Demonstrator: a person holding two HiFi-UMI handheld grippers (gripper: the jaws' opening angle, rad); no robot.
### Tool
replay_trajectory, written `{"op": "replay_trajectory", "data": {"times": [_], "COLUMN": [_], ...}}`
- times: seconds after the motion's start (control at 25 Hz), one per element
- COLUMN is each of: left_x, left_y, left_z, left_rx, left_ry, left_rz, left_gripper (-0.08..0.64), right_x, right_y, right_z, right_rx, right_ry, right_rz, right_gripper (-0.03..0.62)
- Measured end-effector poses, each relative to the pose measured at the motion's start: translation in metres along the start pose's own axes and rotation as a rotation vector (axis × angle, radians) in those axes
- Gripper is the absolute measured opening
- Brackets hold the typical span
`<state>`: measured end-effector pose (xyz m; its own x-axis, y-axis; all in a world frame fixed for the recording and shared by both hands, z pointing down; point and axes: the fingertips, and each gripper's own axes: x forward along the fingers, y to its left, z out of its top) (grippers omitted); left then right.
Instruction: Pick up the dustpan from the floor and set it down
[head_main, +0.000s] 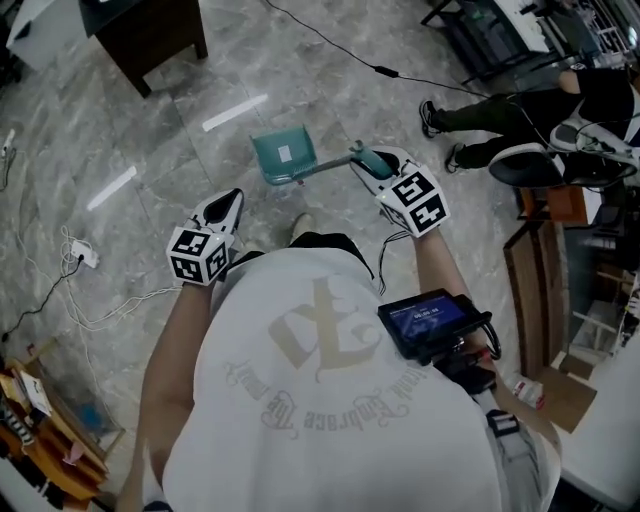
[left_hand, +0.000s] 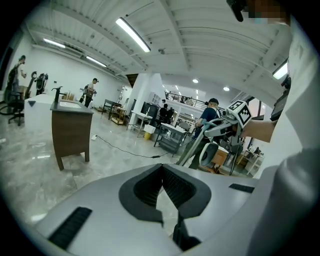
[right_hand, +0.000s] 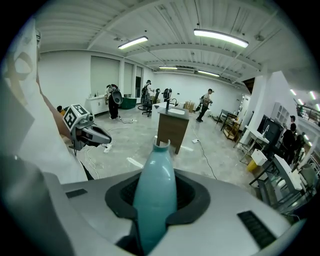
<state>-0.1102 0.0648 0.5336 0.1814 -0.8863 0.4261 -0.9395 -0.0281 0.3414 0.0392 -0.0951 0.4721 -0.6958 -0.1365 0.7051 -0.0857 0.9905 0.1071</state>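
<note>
Our right gripper (head_main: 368, 162) clamps the dustpan (head_main: 283, 155) handle; we should lower it level, while our left gripper (head_main: 228, 203) sits closed, empty.

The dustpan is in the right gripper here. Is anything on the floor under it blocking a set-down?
Nothing visible does. The right gripper grips the dustpan by its handle, and the floor around the pan is bare tile. The cable and cabinet lie farther off.

The end of the dustpan (head_main: 284, 156) handle is hidden inside the right gripper (head_main: 368, 162). In the right gripper view mostly this handle (right_hand: 155, 192) shows, and the pan can hardly be made out behind it. The sitting person (head_main: 530, 120) is cut by the picture's edge. The writing on the screen (head_main: 428, 320) is too small to read.
</note>
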Motion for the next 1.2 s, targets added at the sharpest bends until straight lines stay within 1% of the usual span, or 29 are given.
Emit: {"op": "replay_trajectory", "data": {"times": [0.2,0.36,0.6,0.88,1.2], "left_x": [-0.016,-0.025,-0.050,-0.060,-0.065], "left_y": [0.007,0.011,0.025,0.036,0.031], "left_z": [-0.002,-0.015,-0.043,-0.051,-0.047], "left_rx": [0.009,-0.038,-0.067,-0.090,-0.079], "left_ry": [-0.010,-0.023,-0.022,-0.006,-0.023], "left_rz": [0.008,0.019,0.033,0.063,0.069], "left_gripper": [0.012,0.012,0.012,0.012,0.012], "right_x": [0.006,0.015,0.034,0.042,0.037], "right_y": [0.019,0.036,0.070,0.081,0.075], "right_z": [0.016,0.016,0.017,0.022,0.024], "right_rx": [-0.021,-0.028,-0.052,-0.082,-0.057], "right_ry": [-0.007,-0.003,0.014,0.024,0.010], "right_rz": [0.009,0.018,0.033,0.040,0.014], "right_gripper": [0.098,0.098,0.098,0.098,0.100]}}
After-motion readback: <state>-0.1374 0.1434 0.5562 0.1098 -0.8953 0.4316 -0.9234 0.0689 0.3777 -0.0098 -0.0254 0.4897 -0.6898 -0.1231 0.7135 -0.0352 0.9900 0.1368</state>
